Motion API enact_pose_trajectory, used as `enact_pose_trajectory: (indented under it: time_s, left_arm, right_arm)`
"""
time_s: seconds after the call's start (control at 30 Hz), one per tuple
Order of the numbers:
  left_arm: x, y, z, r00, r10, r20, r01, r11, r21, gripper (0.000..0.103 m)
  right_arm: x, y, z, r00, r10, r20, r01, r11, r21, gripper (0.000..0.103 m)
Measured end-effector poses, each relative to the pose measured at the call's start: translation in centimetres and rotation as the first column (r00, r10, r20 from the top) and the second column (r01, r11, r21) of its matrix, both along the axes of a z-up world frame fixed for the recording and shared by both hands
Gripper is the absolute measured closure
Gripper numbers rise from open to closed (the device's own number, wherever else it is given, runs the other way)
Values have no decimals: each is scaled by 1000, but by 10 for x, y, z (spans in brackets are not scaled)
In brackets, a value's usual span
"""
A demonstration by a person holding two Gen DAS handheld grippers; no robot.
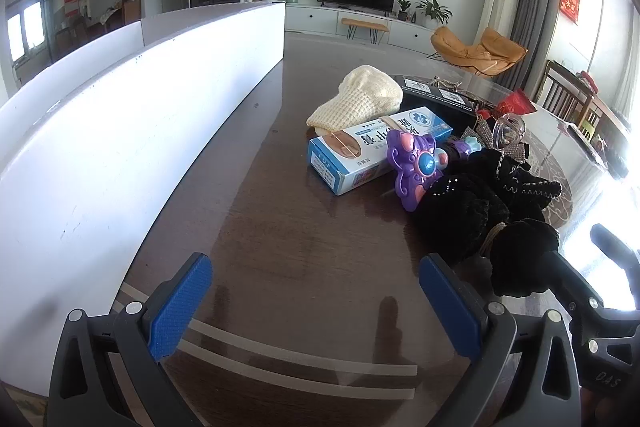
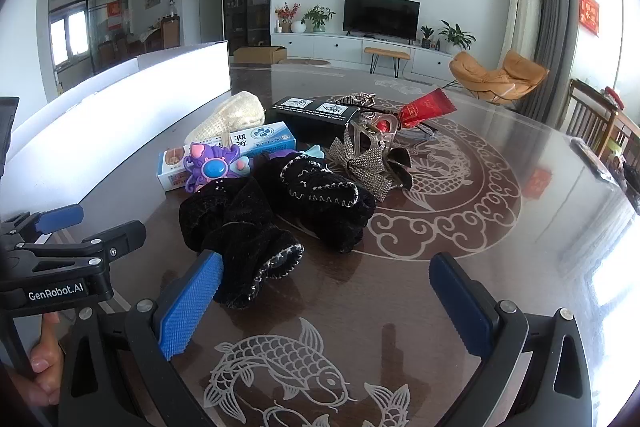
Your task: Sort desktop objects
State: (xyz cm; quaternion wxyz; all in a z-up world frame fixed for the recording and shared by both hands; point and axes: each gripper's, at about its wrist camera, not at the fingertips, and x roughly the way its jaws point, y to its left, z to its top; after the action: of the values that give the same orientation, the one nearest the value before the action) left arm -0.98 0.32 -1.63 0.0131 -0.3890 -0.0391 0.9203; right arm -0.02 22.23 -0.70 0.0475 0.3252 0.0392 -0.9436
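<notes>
A pile lies on the dark round table (image 2: 460,267): black velvet scrunchies (image 2: 256,235), a purple toy (image 2: 214,167), a blue-and-white carton (image 2: 256,141), a cream knit cloth (image 2: 236,119), a black box (image 2: 316,113), a rhinestone bow clip (image 2: 368,163) and a red sachet (image 2: 428,109). My right gripper (image 2: 324,307) stands open just in front of the scrunchies, its left pad (image 2: 190,307) close beside them. My left gripper (image 1: 316,307) is open over bare table, left of the scrunchies (image 1: 480,211), purple toy (image 1: 416,167) and carton (image 1: 372,151). In the right wrist view the left gripper (image 2: 60,227) shows at the left edge.
A long white box (image 1: 140,115) runs along the table's left side, also the white box (image 2: 132,107) in the right wrist view. A person's fingers (image 2: 44,359) hold the left tool. Wooden chairs (image 2: 596,127) stand beyond the table's right edge.
</notes>
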Motion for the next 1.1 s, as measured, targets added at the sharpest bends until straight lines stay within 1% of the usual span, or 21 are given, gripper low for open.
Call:
enact_pose_trajectory:
  time_s: [0.17, 0.33, 1.1]
  left_arm:
    - [0, 0, 0, 1000, 0, 0, 0, 1000, -3, 0]
    - [0, 0, -1, 1000, 2, 2, -2, 1000, -4, 0]
    - [1, 1, -3, 1000, 1, 8, -1, 1000, -2, 0]
  right_arm:
    - [4, 4, 2, 1000, 4, -23, -5, 1000, -24, 0]
    - [7, 2, 3, 999, 14, -42, -15, 1000, -19, 0]
    - [7, 3, 2, 999, 15, -41, -15, 1000, -15, 0]
